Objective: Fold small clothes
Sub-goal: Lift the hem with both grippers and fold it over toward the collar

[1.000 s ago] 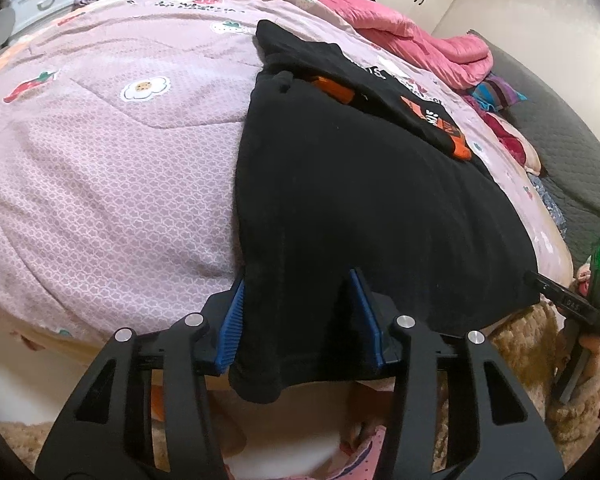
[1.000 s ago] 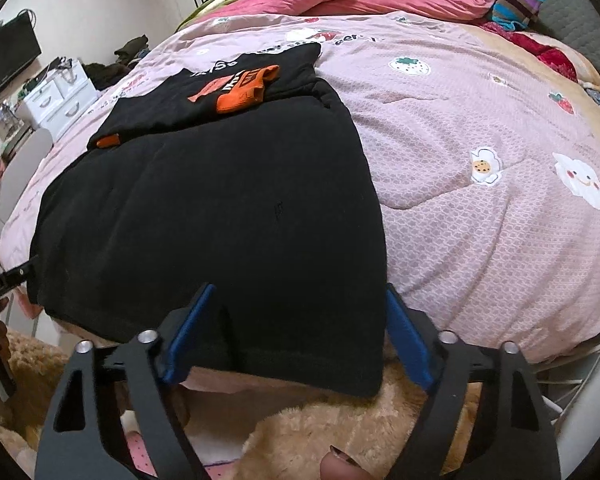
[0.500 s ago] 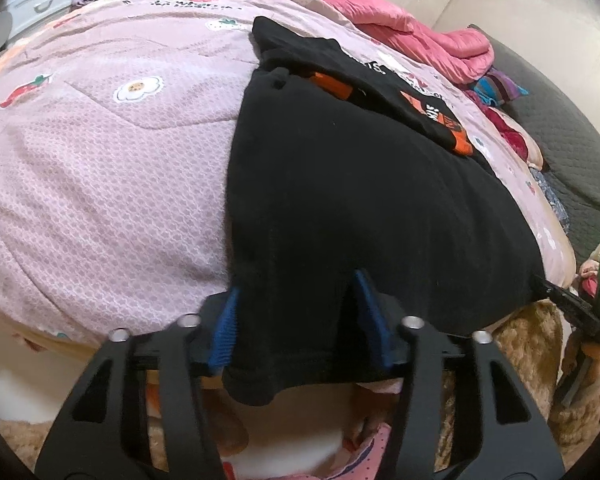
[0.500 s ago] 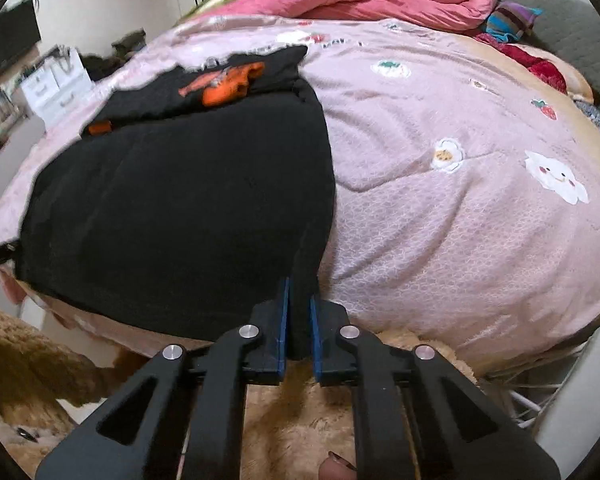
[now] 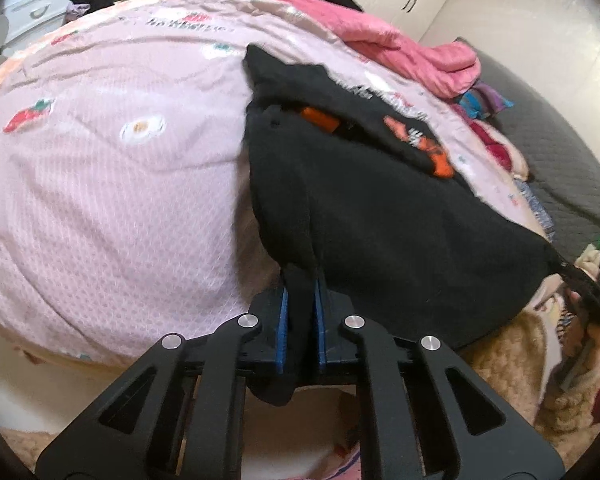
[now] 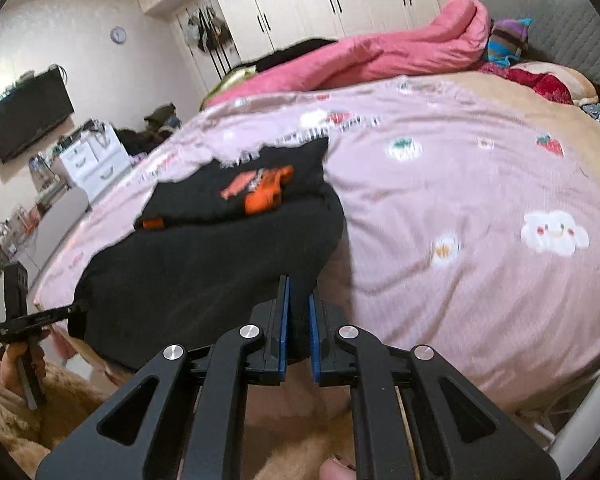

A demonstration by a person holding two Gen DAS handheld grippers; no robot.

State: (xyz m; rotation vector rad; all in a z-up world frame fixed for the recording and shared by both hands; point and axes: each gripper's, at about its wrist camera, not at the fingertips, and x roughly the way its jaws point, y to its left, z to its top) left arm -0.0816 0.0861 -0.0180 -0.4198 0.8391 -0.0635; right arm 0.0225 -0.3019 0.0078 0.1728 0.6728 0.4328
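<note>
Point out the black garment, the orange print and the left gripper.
black garment (image 5: 380, 240), left wrist view, on its flat middle.
orange print (image 6: 266, 194), right wrist view, on the orange patch.
left gripper (image 5: 300, 312), left wrist view, between its fingertips.

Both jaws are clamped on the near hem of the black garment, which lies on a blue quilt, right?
Not quite: the quilt is pink, as both wrist views show. The left gripper and right gripper are indeed clamped on the black garment's near hem.

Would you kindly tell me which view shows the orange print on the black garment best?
The right wrist view: the orange print faces the camera, unobstructed though blurred. The left wrist view shows it edge-on along the black garment.
</note>
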